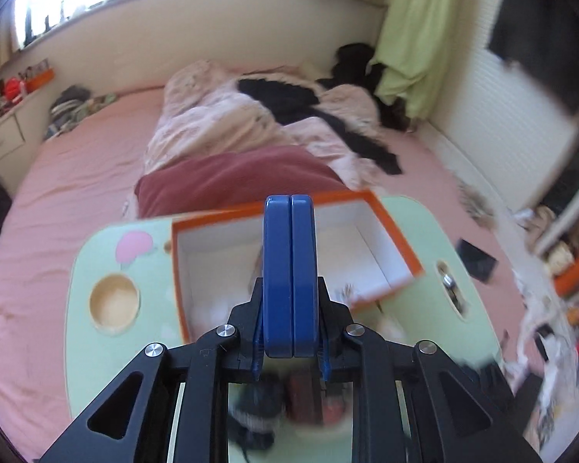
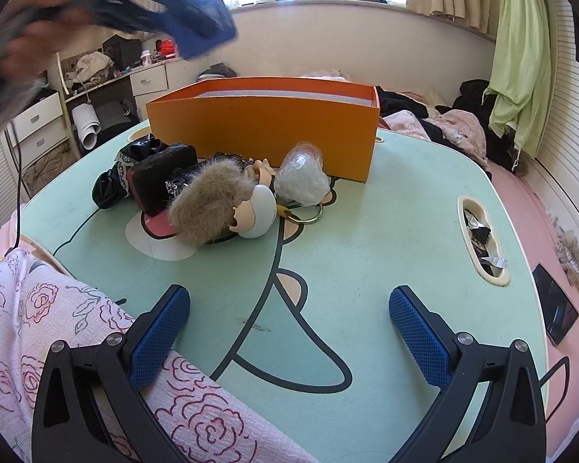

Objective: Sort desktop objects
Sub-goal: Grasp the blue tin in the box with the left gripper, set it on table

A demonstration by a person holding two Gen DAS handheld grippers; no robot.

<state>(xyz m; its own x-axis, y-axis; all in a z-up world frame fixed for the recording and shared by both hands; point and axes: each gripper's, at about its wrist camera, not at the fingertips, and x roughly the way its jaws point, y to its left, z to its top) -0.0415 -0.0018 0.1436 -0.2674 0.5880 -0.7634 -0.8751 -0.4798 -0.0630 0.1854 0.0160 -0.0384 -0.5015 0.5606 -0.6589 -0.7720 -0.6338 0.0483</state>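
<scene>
On the left, the left hand-held gripper (image 1: 290, 208) hangs over the orange box (image 2: 266, 131), its blue fingers pressed flat together with nothing between them. In the right wrist view it shows as a blur at the top left, well above the bench (image 2: 386, 231).

Below it, the things to sort lie in a heap just in front of the box's near wall: a black glossy pouch (image 2: 110, 183) furthest left, a dark case (image 2: 160, 177) against it, then a furry doll (image 2: 212, 202) with its pale head (image 2: 258, 212) turned to the right, and a bubble-wrapped bundle (image 2: 303, 179) close beside the box, perhaps touching it. A metal ring (image 2: 310, 216) lies at the bundle's foot. The box looks mostly empty, though its floor is partly hidden.

Further right, the right hand-held gripper (image 2: 289, 332) rests low over bare bench, jaws wide apart and holding nothing. A slot (image 2: 500, 276) near the right edge holds small scraps.

The step in hand appears to be fetching the next item with the left. To do it well, the jaws must open before coming down, and one thing should be taken alone. The pouch sits outermost and is likely easiest; the soft doll would want a grip across its body, not its fur, or it may slip.
</scene>
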